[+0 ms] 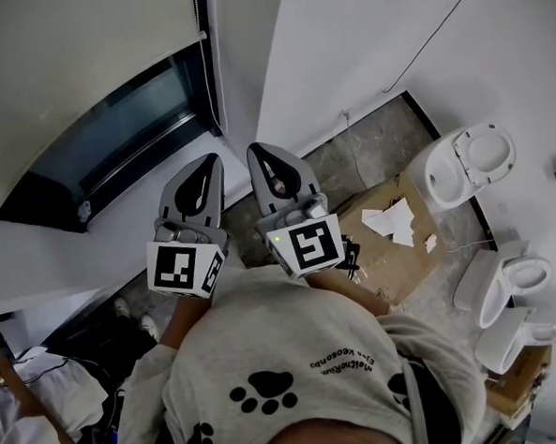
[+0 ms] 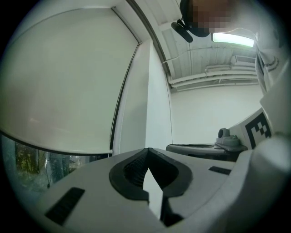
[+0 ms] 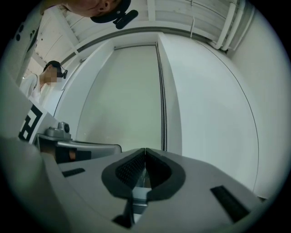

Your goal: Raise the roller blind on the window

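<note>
The white roller blind [image 1: 71,60] covers most of the window at upper left, and dark glass [image 1: 113,133] shows below its bottom edge. In the left gripper view the blind [image 2: 63,82] fills the left half, with its bead chain [image 2: 119,104] hanging along the right edge. The right gripper view shows the blind [image 3: 122,100] and the chain [image 3: 163,104] straight ahead. My left gripper [image 1: 207,164] and right gripper [image 1: 258,152] are held side by side, pointing at the window's right edge. Both are shut and hold nothing, and they are short of the chain.
White toilet bowls [image 1: 472,162] [image 1: 507,282] stand on the floor along the right wall, beside flattened cardboard [image 1: 392,242]. A thin cable [image 1: 436,38] runs across that wall. Another person [image 1: 26,401] is at lower left.
</note>
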The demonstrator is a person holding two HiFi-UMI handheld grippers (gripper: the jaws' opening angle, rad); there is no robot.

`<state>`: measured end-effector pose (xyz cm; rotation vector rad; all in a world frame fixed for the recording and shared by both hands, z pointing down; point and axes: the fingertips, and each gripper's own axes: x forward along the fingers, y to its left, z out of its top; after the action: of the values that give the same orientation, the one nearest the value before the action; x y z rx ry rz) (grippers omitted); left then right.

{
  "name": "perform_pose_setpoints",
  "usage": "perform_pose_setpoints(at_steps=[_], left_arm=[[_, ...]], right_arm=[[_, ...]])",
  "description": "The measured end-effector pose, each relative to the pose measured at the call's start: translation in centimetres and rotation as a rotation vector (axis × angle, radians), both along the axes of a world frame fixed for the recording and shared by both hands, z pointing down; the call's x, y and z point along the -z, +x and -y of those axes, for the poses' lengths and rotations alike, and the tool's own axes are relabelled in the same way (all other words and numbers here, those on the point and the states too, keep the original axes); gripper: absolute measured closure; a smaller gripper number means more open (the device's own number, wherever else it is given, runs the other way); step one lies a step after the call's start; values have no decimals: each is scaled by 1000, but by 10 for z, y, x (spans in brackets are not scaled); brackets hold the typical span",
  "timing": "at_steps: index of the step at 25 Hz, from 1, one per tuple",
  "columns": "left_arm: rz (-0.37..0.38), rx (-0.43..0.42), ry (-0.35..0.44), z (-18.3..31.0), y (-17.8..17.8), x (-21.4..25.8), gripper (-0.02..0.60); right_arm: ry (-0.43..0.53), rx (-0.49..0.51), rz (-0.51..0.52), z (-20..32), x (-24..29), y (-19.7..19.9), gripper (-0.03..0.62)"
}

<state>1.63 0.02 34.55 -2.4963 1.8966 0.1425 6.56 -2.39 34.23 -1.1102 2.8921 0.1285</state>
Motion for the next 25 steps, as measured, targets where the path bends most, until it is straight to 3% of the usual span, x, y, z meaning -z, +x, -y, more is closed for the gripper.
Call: perform_pose_setpoints(at_steps=[8,25], left_arm=[[-7,-53,2,59,-25,11,574],[13,-285,-9,186,-73,13,572]], right_arm=[[-3,-58,-4,50,11,-21,583],[7,-249,-1,143,12,-73,584]])
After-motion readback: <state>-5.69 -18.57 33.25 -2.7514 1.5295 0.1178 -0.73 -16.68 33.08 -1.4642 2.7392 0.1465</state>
